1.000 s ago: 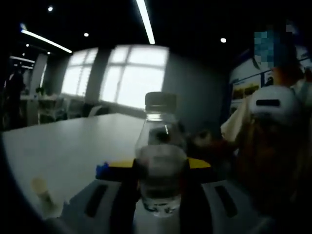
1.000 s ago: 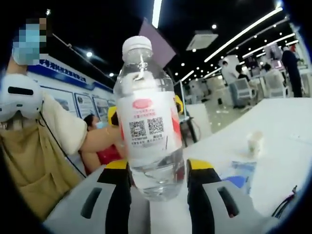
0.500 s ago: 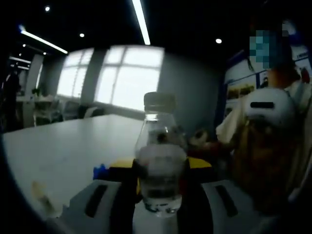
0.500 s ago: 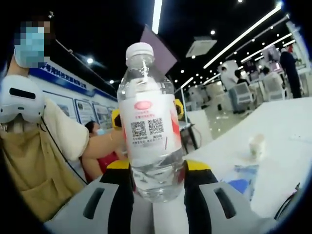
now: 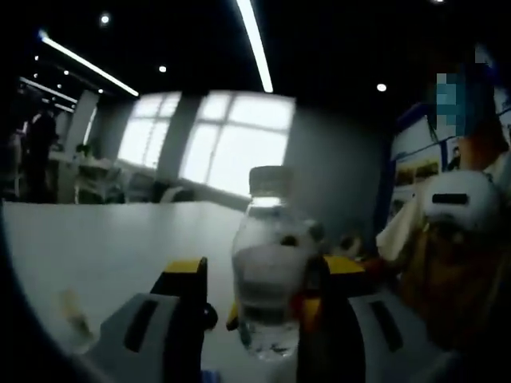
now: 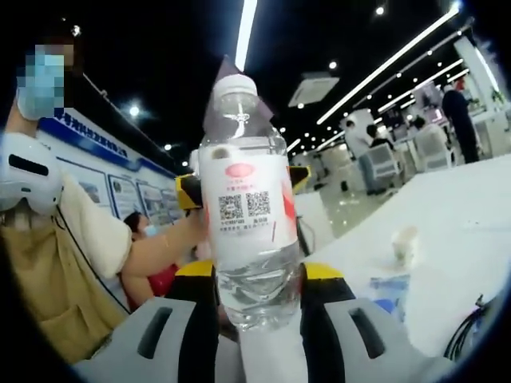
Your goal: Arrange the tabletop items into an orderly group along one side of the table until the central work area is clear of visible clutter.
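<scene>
A clear water bottle (image 6: pixel 249 215) with a white cap and a red-and-white label stands upright between the yellow-tipped jaws of my right gripper (image 6: pixel 249 273), which is shut on its lower body. Behind the bottle, the left gripper's yellow tips (image 6: pixel 190 191) stand apart on either side of it. In the left gripper view the same bottle (image 5: pixel 270 279) looks dark against the windows. My left gripper (image 5: pixel 259 271) is open around it, with a gap between the bottle and the left jaw.
The white table (image 6: pixel 467 223) carries a small pale cup (image 6: pixel 405 246), a blue packet (image 6: pixel 389 289) and a black cable (image 6: pixel 471 335). The cup (image 5: pixel 76 321) also lies low on the left of the table (image 5: pixel 104 239). A person in a tan top (image 6: pixel 48 279) stands close behind.
My left gripper's jaws have spread apart and let go of the bottle. The right gripper still holds it. Both views have shifted slightly.
</scene>
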